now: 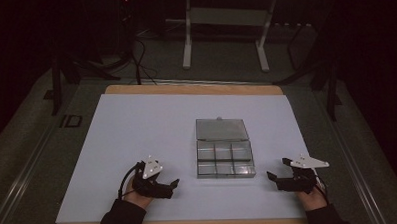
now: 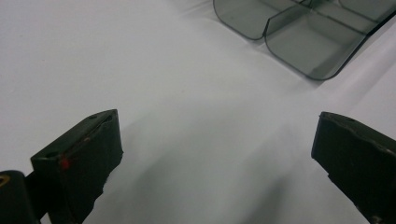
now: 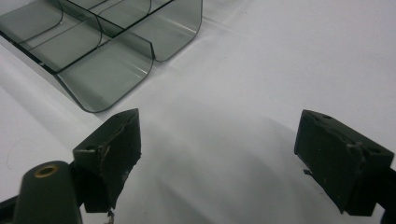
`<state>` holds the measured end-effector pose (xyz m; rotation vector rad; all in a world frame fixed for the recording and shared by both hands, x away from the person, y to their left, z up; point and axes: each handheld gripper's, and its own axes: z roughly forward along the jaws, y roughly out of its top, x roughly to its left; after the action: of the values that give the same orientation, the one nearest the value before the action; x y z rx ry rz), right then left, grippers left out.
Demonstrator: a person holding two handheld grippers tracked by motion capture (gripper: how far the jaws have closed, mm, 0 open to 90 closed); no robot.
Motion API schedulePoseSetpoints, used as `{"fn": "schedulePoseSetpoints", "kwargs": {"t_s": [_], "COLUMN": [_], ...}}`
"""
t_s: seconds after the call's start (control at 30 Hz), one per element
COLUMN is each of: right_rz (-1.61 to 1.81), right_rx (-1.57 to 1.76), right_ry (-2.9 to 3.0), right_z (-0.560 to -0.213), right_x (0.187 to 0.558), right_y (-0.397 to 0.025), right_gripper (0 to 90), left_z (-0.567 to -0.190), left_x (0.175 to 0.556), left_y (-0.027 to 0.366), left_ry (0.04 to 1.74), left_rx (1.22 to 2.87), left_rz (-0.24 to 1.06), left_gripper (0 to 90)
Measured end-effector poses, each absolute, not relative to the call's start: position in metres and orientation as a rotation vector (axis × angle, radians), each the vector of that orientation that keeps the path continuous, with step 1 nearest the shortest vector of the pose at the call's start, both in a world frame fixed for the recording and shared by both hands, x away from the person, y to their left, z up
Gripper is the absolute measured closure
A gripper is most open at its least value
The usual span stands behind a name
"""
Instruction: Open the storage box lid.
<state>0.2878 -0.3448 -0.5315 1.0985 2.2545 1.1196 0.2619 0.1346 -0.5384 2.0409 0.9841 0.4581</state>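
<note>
A clear grey plastic organizer box [image 1: 224, 152] lies open in the middle of the white sheet, lid folded back, its several compartments bare. My left gripper [image 1: 175, 185] rests near the front edge, left of the box, open with nothing between its jaws. My right gripper [image 1: 277, 169] rests right of the box, also open and holding nothing. In the left gripper view [image 2: 217, 149] a corner of the box [image 2: 303, 42] sits at the upper right. From the right gripper view [image 3: 217, 144], the box's corner [image 3: 107, 65] appears at the upper left.
The white sheet [image 1: 137, 139] covers a wooden table top [image 1: 185, 87]. Beyond the table stand a white metal frame [image 1: 223, 26] and cables on the dark floor. A person's hands and dark sleeves come in at the bottom.
</note>
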Motion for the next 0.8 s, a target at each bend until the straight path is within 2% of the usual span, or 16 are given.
{"fn": "schedulePoseSetpoints", "kwargs": {"t_s": [0.8], "right_rz": [1.130], "right_rx": [1.195], "right_ry": [2.110], "right_z": [-0.533], "right_x": [0.282], "right_y": [-0.357], "right_gripper": [14.0], "left_z": [-0.540], "left_x": [0.257], "left_y": [0.134], "left_ry": [0.976], "left_rx": [2.038], "left_rz": [0.503], "left_gripper": [3.0]}}
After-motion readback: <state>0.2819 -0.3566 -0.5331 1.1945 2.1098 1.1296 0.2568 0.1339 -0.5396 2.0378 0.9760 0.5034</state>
